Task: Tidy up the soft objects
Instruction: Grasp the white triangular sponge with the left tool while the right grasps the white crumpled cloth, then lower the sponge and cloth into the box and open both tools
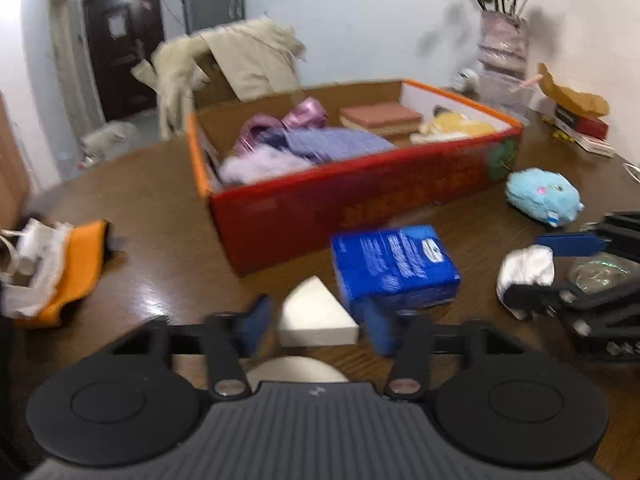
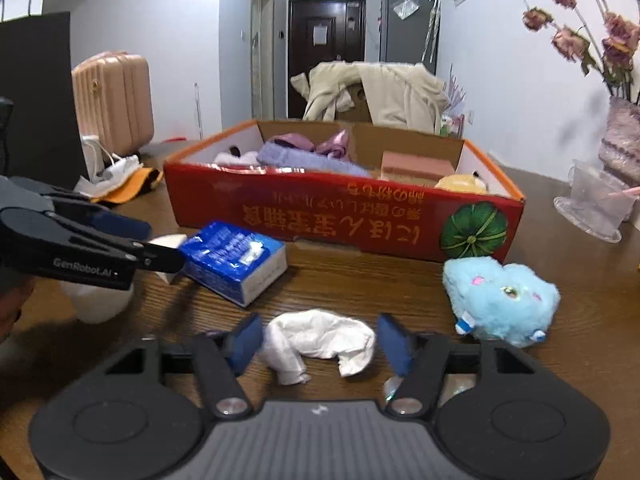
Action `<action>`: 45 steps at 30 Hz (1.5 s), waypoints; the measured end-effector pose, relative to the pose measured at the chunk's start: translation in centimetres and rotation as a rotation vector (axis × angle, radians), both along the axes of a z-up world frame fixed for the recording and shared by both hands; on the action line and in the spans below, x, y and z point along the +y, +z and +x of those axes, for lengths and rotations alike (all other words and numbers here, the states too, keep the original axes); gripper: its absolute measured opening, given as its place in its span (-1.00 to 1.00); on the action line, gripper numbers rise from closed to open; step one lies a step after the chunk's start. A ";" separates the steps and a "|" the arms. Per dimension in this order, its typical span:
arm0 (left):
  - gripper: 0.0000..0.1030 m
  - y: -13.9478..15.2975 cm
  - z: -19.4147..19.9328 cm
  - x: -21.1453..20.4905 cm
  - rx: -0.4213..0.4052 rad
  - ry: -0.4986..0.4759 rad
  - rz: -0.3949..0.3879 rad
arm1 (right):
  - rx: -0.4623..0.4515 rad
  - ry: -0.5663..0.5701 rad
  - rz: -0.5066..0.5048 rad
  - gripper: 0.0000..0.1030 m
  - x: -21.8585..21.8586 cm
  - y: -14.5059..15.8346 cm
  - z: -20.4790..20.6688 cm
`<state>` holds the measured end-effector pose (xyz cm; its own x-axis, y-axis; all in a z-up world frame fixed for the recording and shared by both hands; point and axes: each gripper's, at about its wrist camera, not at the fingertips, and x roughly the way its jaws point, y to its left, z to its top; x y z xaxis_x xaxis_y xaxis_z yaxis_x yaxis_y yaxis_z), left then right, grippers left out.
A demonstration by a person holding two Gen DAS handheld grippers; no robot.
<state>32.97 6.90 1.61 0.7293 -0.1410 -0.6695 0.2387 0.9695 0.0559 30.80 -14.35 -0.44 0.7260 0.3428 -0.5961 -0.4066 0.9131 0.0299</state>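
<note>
White wedge sponge (image 1: pixel 316 316) lies on the desk (image 1: pixel 160 240) between the left tool's (image 1: pixel 316 328) spread fingers, contact unclear through motion blur; a round white thing below is half hidden. At one o'clock, touching the wedge, sits a blue packet (image 1: pixel 394 268). The right tool (image 2: pixel 320 344) brackets a crumpled white sock (image 2: pixel 320 340), pads apart from it. Blue plush (image 2: pixel 500 300) lies at two o'clock, the red box (image 2: pixel 344 216) at twelve.

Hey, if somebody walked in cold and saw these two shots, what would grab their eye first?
Probably the red cardboard box mid-table, heaped with soft purple things. In front lie a blue tissue pack and a fluffy blue plush toy to its right, with a crumpled white cloth between the right gripper's fingers.
</note>
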 end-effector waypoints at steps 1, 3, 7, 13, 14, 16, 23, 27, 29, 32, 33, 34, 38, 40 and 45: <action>-0.28 -0.3 0.1 0.0 0.000 0.006 0.008 | 0.013 0.003 -0.002 -0.18 0.0 -0.2 0.3; -0.33 -0.4 0.2 -0.1 0.000 0.007 0.009 | 0.010 0.009 -0.004 -0.34 0.0 -0.3 0.5; -0.45 0.2 0.2 -0.1 0.000 0.029 -0.005 | -0.004 0.024 -0.013 -0.57 0.2 -0.2 0.3; -0.47 4.5 -3.3 -0.8 -0.106 0.047 -0.025 | -0.076 0.048 0.041 -0.62 -0.5 2.8 -2.1; -0.47 5.5 -4.3 -1.0 -0.132 0.049 -0.034 | -0.093 0.055 0.056 -0.62 -0.7 3.6 -2.8; -0.46 7.5 -6.5 -1.5 -0.190 0.053 -0.060 | -0.129 0.071 0.081 -0.61 -1.2 5.2 -4.3; -0.45 10.3 -15.3 -4.2 -0.284 0.078 -0.199 | -0.248 0.107 0.185 -0.60 -4.7 9.8 -11.5; -0.45 10.1 -18.1 -5.2 -0.288 0.074 -0.248 | -0.253 0.073 0.228 -0.60 -7.2 10.6 -13.7; -0.45 10.2 -18.4 -5.5 -0.290 0.076 -0.247 | -0.247 0.065 0.223 -0.60 -7.6 10.5 -14.0; -0.45 10.6 -18.2 -6.0 -0.298 0.064 -0.243 | -0.241 0.066 0.230 -0.59 -7.8 10.4 -14.2; -0.44 10.7 -18.0 -6.2 -0.299 0.057 -0.240 | -0.240 0.066 0.235 -0.59 -7.9 10.4 -14.0; -0.44 10.7 -17.7 -6.2 -0.302 0.051 -0.233 | -0.237 0.069 0.238 -0.59 -8.0 10.3 -13.7; -0.44 11.0 -14.8 -6.3 -0.298 0.039 -0.210 | -0.219 0.090 0.233 -0.59 -7.9 10.2 -11.0; -0.44 11.4 -12.2 -6.0 -0.291 0.037 -0.208 | -0.197 0.107 0.240 -0.58 -7.7 10.5 -8.4; -0.43 11.6 -2.6 -4.9 -0.226 0.027 -0.209 | -0.109 0.137 0.247 -0.57 -6.0 10.9 0.9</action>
